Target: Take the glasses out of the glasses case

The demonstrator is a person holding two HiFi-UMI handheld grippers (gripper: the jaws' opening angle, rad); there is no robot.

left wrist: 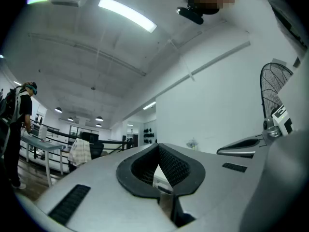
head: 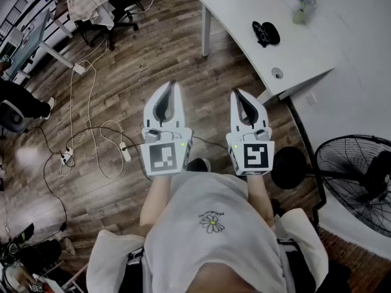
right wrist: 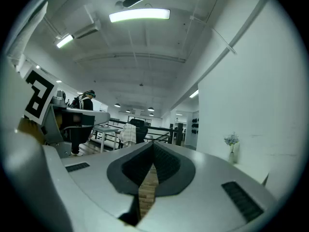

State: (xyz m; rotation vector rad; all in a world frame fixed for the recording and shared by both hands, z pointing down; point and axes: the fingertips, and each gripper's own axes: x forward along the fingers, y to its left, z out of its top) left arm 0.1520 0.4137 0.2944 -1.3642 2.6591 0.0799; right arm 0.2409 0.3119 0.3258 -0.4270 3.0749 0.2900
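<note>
Both forearms (head: 157, 194) reach forward from the waist, side by side, and hold the claws about level above the wood floor (head: 110, 90). The left claw (head: 173, 85) has its tips touching, with nothing between them. The right claw (head: 237, 92) is pressed together the same way and is also empty. The glasses case (head: 266, 33) lies on the white table (head: 232, 11), well ahead of the right claw and off to its right. It is a small dark shape, and I cannot tell whether its lid is up. The table's far side is cut off by the picture edge.
</note>
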